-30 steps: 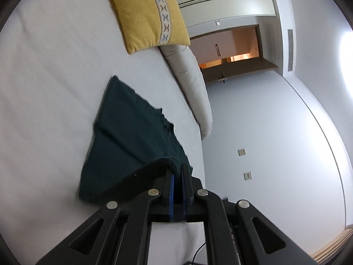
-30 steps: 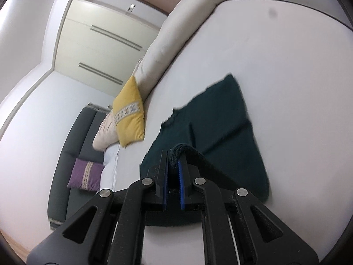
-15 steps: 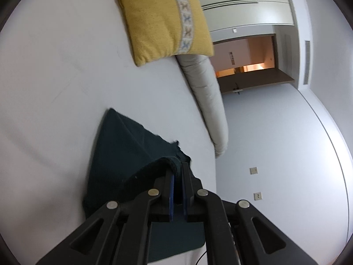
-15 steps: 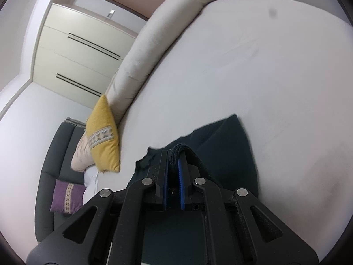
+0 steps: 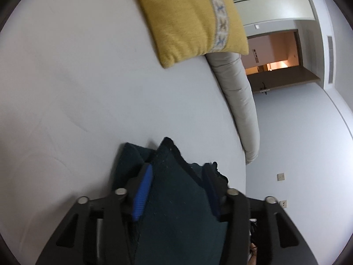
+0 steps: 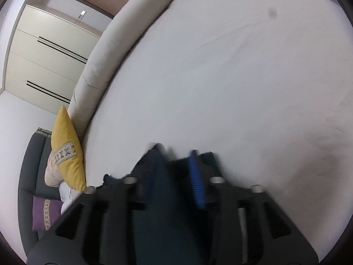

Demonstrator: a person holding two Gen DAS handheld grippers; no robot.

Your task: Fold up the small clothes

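Observation:
A dark green garment [image 5: 174,198] lies folded over on the white bed. In the left wrist view my left gripper [image 5: 178,176] is open, its fingers spread on either side of the garment's folded edge, low over the cloth. In the right wrist view the same garment [image 6: 161,190] lies between the spread fingers of my right gripper [image 6: 174,165], which is open too. This view is blurred by motion. Most of the garment is hidden under the gripper bodies.
The white bed sheet [image 6: 220,77] stretches ahead. A yellow cushion [image 5: 194,15] and a long beige bolster [image 5: 238,101] lie along the bed's edge. A dark sofa with a purple cushion [image 6: 44,212] stands beyond. A wardrobe and an open doorway are behind.
Both grippers carried the garment's edge forward over the rest of it, then opened and let go. The garment now lies doubled over beneath them.

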